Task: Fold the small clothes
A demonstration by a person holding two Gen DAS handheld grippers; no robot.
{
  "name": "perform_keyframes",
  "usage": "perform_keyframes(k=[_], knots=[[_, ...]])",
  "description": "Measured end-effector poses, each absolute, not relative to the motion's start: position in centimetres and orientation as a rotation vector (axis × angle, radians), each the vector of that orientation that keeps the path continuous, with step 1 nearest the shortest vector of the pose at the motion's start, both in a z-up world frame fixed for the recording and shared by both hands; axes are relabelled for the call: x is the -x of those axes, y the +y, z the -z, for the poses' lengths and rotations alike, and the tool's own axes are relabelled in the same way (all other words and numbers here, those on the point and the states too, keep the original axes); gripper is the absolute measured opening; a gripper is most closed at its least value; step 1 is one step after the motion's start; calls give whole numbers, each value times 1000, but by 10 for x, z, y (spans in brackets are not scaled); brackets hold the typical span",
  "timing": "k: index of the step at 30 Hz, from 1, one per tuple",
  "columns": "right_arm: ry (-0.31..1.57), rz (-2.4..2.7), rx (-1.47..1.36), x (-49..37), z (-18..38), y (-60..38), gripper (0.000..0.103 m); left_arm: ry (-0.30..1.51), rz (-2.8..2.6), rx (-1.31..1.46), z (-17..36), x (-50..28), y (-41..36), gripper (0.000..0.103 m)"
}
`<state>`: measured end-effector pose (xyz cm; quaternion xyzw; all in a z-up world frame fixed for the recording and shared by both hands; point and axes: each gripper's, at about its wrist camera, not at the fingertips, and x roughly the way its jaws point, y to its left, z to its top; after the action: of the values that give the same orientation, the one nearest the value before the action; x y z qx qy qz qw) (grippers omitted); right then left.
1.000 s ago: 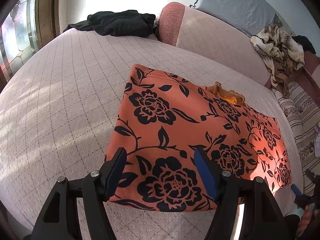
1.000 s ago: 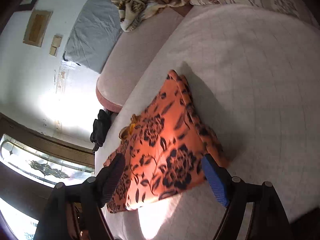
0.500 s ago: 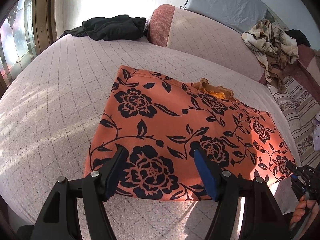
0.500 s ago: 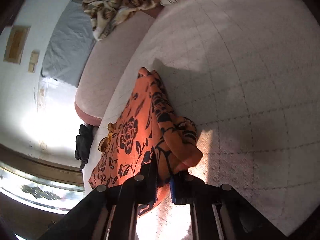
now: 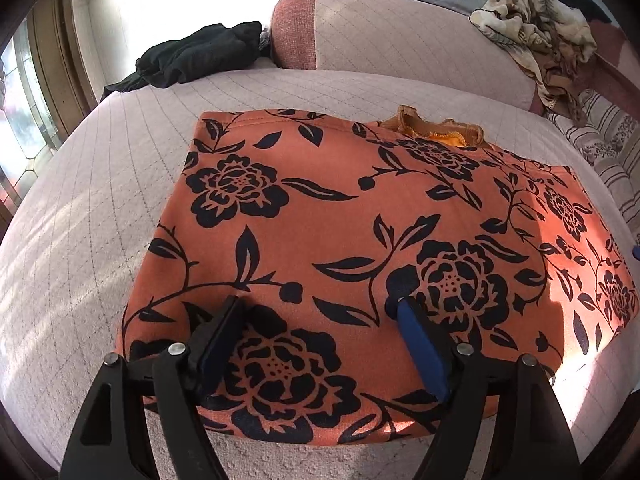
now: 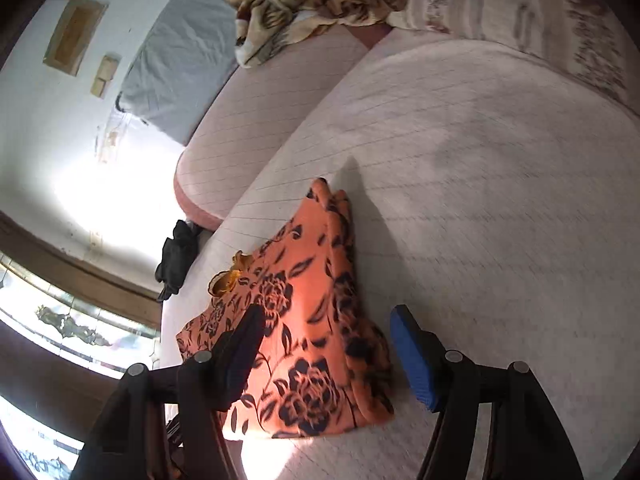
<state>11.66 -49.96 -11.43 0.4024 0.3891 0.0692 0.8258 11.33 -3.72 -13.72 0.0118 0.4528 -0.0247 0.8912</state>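
An orange garment with black flowers (image 5: 340, 224) lies folded flat on the pinkish quilted bed (image 5: 100, 208). Its orange collar (image 5: 436, 130) sticks out at the far edge. My left gripper (image 5: 320, 312) is open, hovering just above the garment's near edge. In the right wrist view the same garment (image 6: 312, 300) lies ahead, its folded corner between the fingers. My right gripper (image 6: 328, 324) is open and holds nothing.
A black garment (image 5: 200, 56) lies at the far left of the bed. A pink bolster (image 5: 400, 40) runs along the back, with a patterned brown cloth heap (image 5: 540, 28) and striped bedding (image 5: 600, 148) at the right. A window (image 5: 24, 120) is at the left.
My right gripper was shut on the garment's corner half a second ago and has opened, letting it go. My left gripper has moved closer over the garment, staying open.
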Motion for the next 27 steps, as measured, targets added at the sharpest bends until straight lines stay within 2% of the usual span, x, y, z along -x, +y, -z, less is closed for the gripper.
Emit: perform_keyframes(k=[5,6,7,8,11,13,15,16,19,20,21,22,24,27], knots=[[1003,-193,-766,-232,144,-489,68,937,54,-31,136,-114,-37,81],[1033,-182,-765,-247,153,-487,63,936,56,-31,137,-114,-37,81],[1040,-179,-766,-258,157,-484,52,935,59,-30,137,-114,-37,81],[1042,-180,-734,-266,155,-477,13,933,63,-28,137,-113,-37,82],[1003,-80,-648,-267,149,-468,12,925,73,-28,139,-113,-36,83],[1005,8,-729,-263,163,-480,16,927,73,-36,137,-112,-37,83],[974,45,-702,-254,152,-478,33,932,95,-7,129,-110,-30,83],[954,88,-631,-247,140,-474,36,925,92,29,124,-108,-23,83],[865,59,-559,-216,100,-456,38,875,24,132,107,-96,10,83],[851,-2,-565,-204,90,-448,47,869,-4,152,106,-93,20,83],[840,-57,-579,-191,83,-438,64,886,-34,159,109,-92,28,83],[832,-117,-598,-176,78,-426,70,932,-61,156,119,-93,36,83],[868,-264,-610,-157,82,-394,73,1020,-96,200,139,-95,54,82],[1016,-269,-575,-146,122,-366,74,992,-114,225,125,-83,62,79]])
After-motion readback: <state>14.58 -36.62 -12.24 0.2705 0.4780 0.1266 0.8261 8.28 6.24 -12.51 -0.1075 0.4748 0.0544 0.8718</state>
